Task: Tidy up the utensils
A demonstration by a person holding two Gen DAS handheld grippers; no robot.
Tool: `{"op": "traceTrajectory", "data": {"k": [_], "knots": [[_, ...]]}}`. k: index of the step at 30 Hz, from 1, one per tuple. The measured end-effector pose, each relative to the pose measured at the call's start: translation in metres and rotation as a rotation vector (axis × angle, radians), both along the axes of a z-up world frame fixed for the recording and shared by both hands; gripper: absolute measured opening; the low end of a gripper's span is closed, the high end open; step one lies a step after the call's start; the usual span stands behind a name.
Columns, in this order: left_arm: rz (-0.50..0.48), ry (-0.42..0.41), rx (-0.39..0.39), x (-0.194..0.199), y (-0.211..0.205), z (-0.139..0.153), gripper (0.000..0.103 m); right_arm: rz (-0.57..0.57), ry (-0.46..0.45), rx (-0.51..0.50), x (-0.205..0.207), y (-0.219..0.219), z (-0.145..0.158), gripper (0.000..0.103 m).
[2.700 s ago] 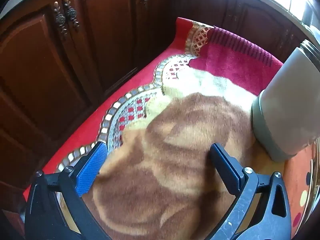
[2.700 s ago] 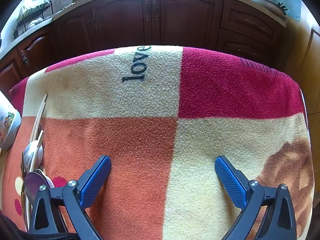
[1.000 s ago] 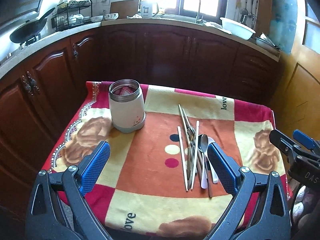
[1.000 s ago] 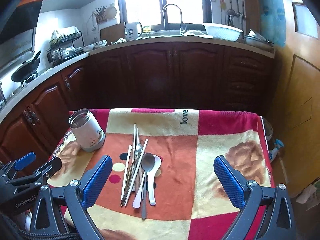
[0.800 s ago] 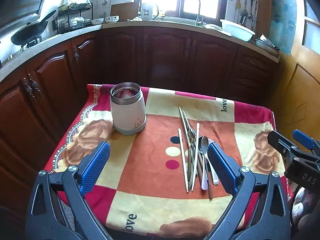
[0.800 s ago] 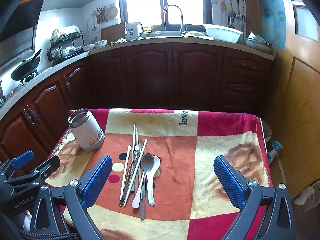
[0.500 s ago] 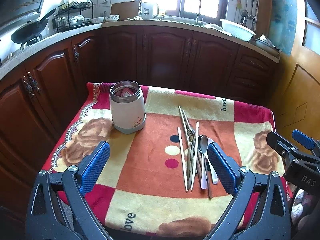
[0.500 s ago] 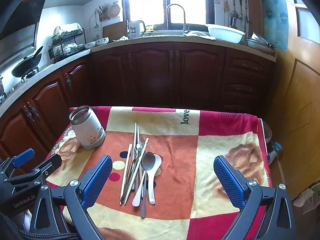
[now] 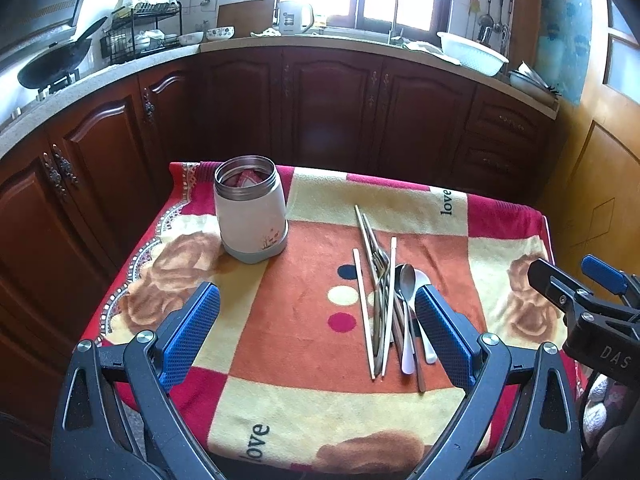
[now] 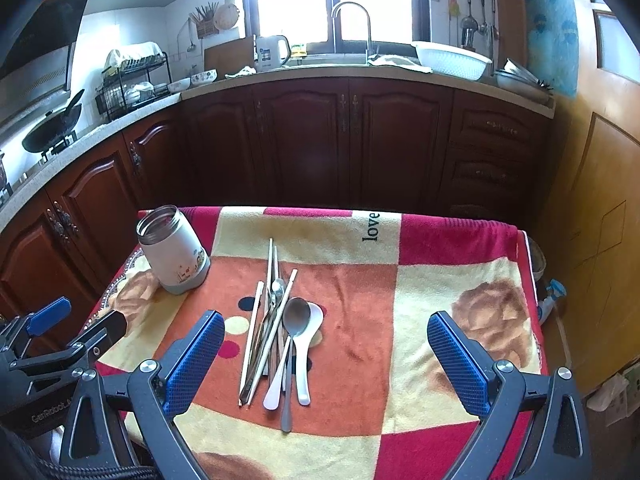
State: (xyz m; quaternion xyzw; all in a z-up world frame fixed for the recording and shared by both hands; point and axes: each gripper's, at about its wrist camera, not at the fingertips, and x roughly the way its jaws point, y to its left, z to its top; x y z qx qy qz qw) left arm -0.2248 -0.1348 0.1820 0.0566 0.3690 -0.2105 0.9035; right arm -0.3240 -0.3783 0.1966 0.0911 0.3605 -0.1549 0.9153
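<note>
A pile of utensils (image 9: 390, 304) lies mid-table: pale chopsticks, a fork, a metal spoon (image 10: 295, 320) and white spoons. It also shows in the right wrist view (image 10: 276, 332). A white jar with a steel rim (image 9: 250, 208) stands upright at the table's far left, also in the right wrist view (image 10: 174, 250). My left gripper (image 9: 316, 332) is open and empty, held above the near edge. My right gripper (image 10: 326, 356) is open and empty, right of the left one. Each gripper shows at the edge of the other's view.
The table wears a red, orange and cream blanket (image 9: 304, 404). Dark wooden cabinets (image 10: 352, 140) ring the far side and left. A wooden door (image 10: 600, 200) stands at the right. The counter holds a sink, kettle, basin and dish rack.
Since 2.7 s ago both grippers have pulled back and up from close over the blanket to a wide view of the table. In the last second only slight drift.
</note>
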Motion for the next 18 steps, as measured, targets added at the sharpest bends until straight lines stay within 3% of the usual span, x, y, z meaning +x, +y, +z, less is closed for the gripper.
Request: {"op": "traceTrajectory", "data": {"k": [18], "knots": [[-0.002,0.017,0.000,0.0022,-0.0003,-0.0069,0.099,0.000,0.012,-0.009,0.0018,-0.0005,-0.0028,0.101]]}}
